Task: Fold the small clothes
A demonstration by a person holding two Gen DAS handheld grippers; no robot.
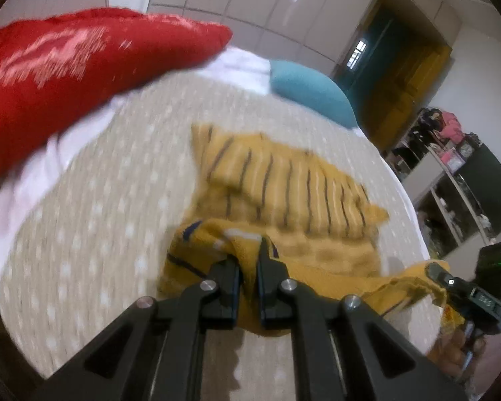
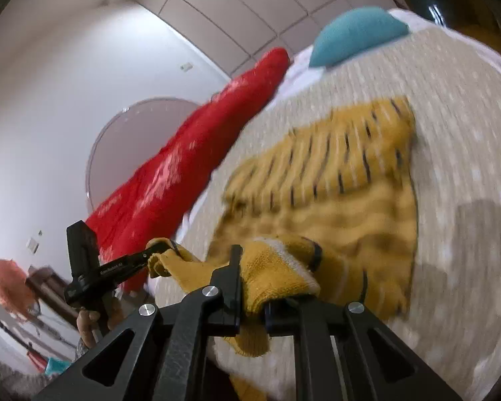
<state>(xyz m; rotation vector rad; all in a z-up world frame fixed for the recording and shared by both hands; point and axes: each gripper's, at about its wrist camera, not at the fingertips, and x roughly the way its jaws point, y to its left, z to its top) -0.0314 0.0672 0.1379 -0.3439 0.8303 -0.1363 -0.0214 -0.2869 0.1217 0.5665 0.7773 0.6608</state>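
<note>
A small mustard-yellow knit garment (image 1: 284, 180) with dark and white stripes lies on the beige dotted bedspread (image 1: 100, 200). My left gripper (image 1: 248, 260) is shut on its near edge, which is lifted off the bed. My right gripper (image 2: 250, 280) is shut on the other near corner of the same garment (image 2: 334, 180); its right finger is hidden under the fabric. Each gripper shows in the other's view, the right one (image 1: 451, 284) at the lower right and the left one (image 2: 143, 257) at the lower left, both pinching yellow fabric. The views are motion-blurred.
A red pillow (image 1: 66, 77) and a teal pillow (image 1: 310, 90) lie at the head of the bed on a white sheet (image 1: 243, 67). Shelves with clutter (image 1: 451, 173) stand beyond the bed's right side. White wardrobe doors (image 1: 250, 0) line the far wall.
</note>
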